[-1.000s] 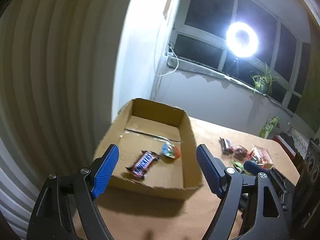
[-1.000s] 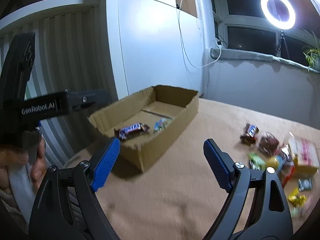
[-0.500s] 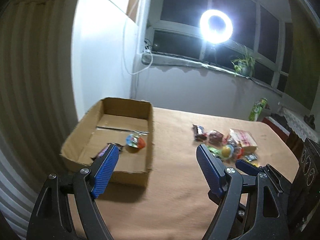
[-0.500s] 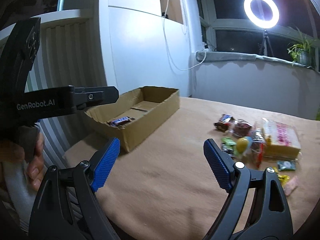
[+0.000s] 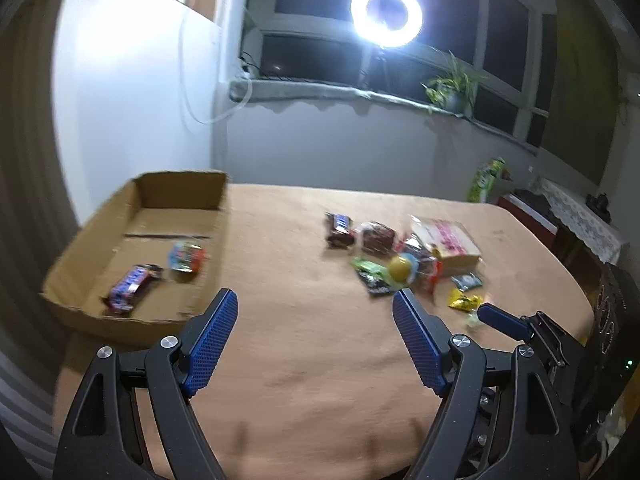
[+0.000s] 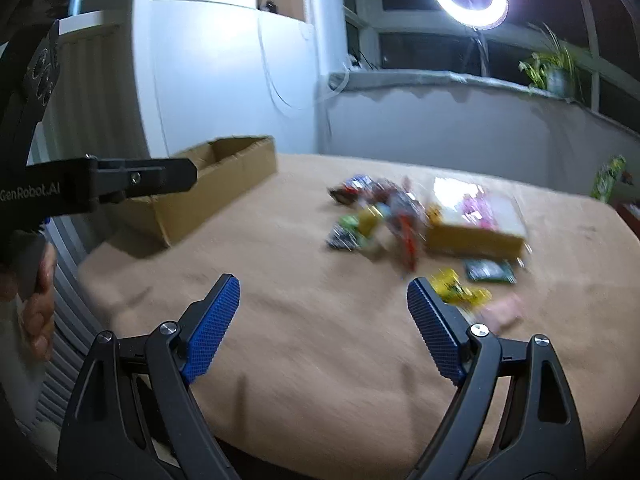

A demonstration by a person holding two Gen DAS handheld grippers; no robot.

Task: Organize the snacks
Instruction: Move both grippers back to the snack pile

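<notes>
A cardboard box [image 5: 180, 190] stands at the table's left. It holds a Snickers bar [image 5: 130, 288] and a round colourful candy [image 5: 185, 256]. A pile of loose snacks [image 5: 400, 254] lies right of centre, with a clear packet of pink wafers [image 5: 448, 238] and a yellow wrapper [image 5: 464, 302]. My left gripper [image 5: 314, 322] is open and empty above the near table. My right gripper [image 6: 322, 306] is open and empty, short of the blurred pile [image 6: 384, 216]. The box shows in the right wrist view [image 6: 224, 188].
The table has a tan cloth [image 5: 312, 356]. A white cabinet [image 5: 132, 100] and a ring light [image 5: 386, 14] stand behind it. A plant [image 5: 452, 84] sits on the sill. The left gripper's body [image 6: 92, 188] crosses the right wrist view at left.
Both views have swung right, from the box toward the snack pile. The box has slid to the left of each view. Both grippers stay open and empty.
</notes>
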